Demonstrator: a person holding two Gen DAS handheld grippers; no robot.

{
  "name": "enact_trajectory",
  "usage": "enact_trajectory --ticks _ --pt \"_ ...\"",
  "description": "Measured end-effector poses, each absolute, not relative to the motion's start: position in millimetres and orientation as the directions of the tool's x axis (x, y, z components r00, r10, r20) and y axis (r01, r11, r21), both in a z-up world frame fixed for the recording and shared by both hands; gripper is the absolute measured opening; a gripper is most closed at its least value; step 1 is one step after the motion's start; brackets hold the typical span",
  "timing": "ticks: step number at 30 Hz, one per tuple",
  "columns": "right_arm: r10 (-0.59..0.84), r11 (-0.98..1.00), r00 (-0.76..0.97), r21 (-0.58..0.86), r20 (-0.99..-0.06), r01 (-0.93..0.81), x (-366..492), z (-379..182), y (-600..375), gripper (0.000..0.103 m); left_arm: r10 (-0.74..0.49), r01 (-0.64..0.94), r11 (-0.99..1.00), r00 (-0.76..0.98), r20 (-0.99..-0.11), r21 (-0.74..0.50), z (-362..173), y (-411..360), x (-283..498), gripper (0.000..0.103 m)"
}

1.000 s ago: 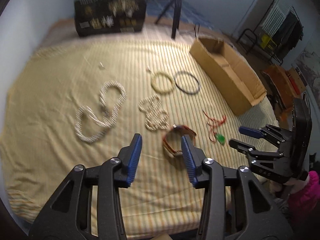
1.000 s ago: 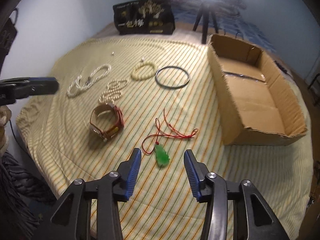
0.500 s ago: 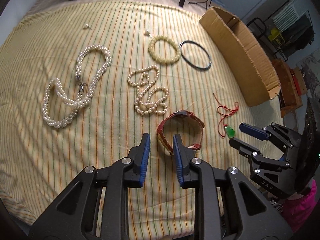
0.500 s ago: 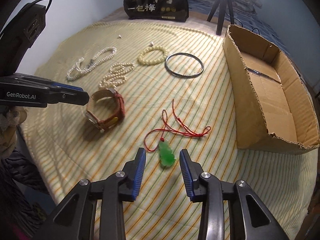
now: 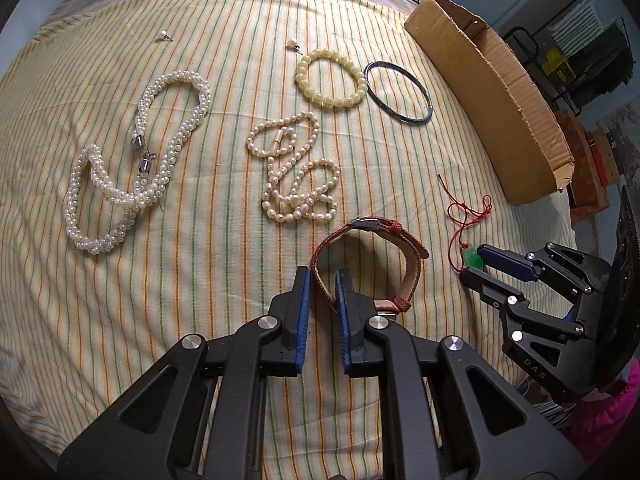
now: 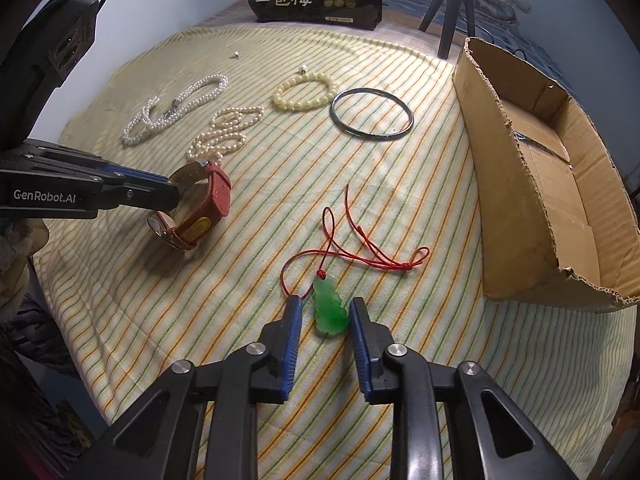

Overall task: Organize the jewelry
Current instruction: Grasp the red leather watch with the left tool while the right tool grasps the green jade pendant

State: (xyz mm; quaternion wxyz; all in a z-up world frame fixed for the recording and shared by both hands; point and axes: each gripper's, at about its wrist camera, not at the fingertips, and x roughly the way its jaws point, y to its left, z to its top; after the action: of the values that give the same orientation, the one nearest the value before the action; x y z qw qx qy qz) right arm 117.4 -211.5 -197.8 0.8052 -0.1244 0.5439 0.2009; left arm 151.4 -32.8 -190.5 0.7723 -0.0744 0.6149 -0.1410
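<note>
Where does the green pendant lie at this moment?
In the right wrist view the green pendant lies on the striped cloth between the right gripper fingers, left of the cardboard box.

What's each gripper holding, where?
Both jaws have just been closing. Left gripper pinches the watch by its strap; right gripper straddles the green pendant, not yet gripped.

watch (image 5: 370,256): red strap looped, standing on edge, nearest landmark.
pendant (image 6: 329,310): green, on red cord, flat, right of watch.
cream pearl strand (image 5: 294,176): coiled, just beyond watch.
white pearl rope (image 5: 132,168): twisted, far left of watch.
bead bracelet (image 5: 330,78); dark bangle (image 5: 400,92): side by side, touching, well beyond watch.
</note>
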Motion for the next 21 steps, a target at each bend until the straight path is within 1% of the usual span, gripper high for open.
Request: enact_trajectory --ticks 2,5,13,21 --pt "0.195 0.889 0.325 0.027 -0.925 -0.457 118.0 -197.9 -211.6 0.015 -0.311 0.124 0.949 0.203 -0.928 -0.291 -191.9 -32.6 151.4 0.006" --pt "0.207 0.89 0.322 0.041 -0.924 -0.454 117.7 -197.6 -212.0 0.015 -0.319 0.122 0.946 0.202 -0.926 -0.299 -193.5 -32.9 152.9 0.004" --pt "0.231 0.892 0.344 0.057 -0.91 -0.449 116.2 -188.7 -215.6 0.015 -0.301 0.145 0.951 0.238 -0.923 -0.273 -185.7 -38.0 147.7 0.002" --pt "0.278 0.905 0.447 0.076 -0.85 -0.419 118.3 -147.0 -222.8 0.015 -0.286 0.137 0.957 0.288 -0.914 -0.256 -173.7 -34.4 148.0 0.001"
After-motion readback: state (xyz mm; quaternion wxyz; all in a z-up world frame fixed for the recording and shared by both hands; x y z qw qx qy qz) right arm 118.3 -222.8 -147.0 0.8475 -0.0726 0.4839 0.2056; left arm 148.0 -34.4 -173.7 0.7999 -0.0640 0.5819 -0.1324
